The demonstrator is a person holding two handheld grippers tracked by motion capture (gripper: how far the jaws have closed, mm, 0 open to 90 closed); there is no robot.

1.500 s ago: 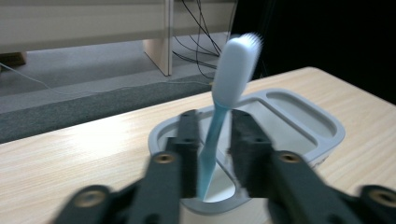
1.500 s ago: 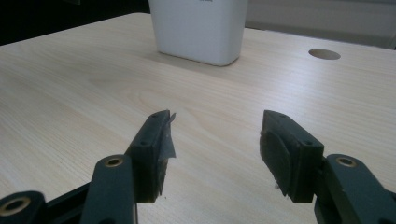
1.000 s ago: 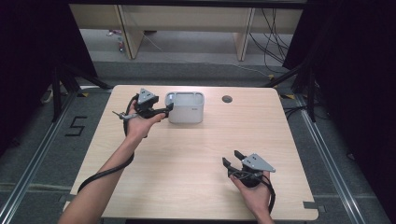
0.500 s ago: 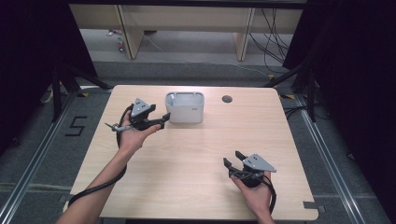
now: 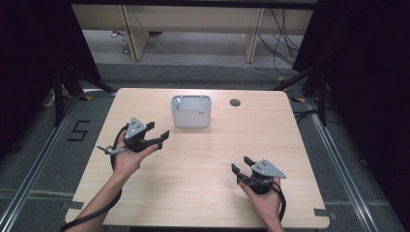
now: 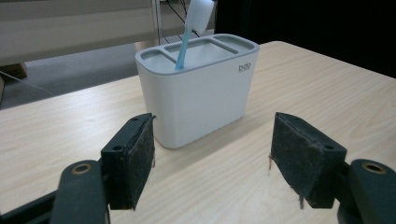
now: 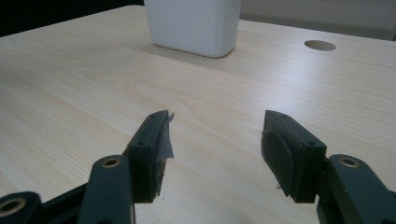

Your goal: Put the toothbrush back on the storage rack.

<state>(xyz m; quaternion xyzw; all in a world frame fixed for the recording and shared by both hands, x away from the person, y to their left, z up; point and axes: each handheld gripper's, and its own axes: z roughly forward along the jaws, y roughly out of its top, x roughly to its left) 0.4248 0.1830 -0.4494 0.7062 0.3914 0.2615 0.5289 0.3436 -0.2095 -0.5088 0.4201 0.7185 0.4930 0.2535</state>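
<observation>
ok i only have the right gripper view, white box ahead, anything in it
Observer: Yes, the left gripper view shows a blue toothbrush standing in the holder, leaning, head up.
Operator: which slot
Observer: The long middle slot, near its end; the smaller end slots look empty from the left gripper view.
Operator: is the left gripper on it
Observer: No. In the high view the left gripper is off to the holder's side, apart from it, jaws open and holding nothing.
Operator: and mine
Observer: The right gripper is open too, near the table's front edge.
</observation>
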